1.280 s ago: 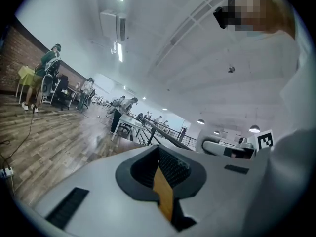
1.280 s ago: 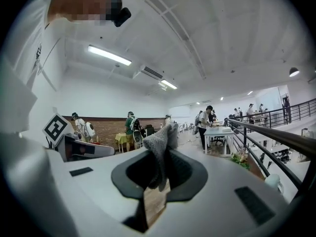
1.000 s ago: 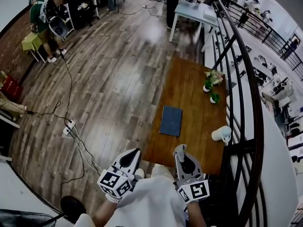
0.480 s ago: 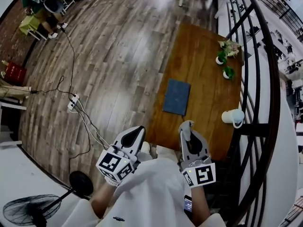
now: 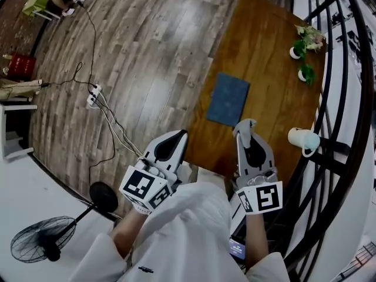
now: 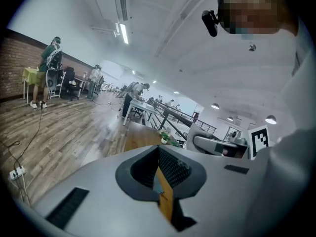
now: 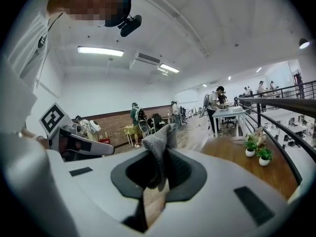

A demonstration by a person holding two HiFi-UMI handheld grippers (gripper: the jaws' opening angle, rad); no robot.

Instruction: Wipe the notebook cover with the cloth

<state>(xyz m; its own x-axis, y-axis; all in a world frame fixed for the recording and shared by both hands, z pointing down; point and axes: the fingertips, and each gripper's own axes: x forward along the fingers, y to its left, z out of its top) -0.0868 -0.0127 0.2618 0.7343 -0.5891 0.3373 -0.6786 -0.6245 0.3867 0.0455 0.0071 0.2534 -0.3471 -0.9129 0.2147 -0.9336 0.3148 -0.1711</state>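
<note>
Notebook (image 5: 228,99) lies flat on the table (image 5: 264,46), probably stiff, light, prone to slide. Right gripper (image 5: 245,127) pinches the limp cloth (image 7: 158,139); left gripper (image 5: 178,136), pressed together, could pin a corner.

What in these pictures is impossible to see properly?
Notebook: tiny in the head view, so any dirt on its cover is unreadable.
Cloth: mostly buried between the jaws of the right hand-held gripper; only a tuft shows.
Mug: too small to see inside.
</note>
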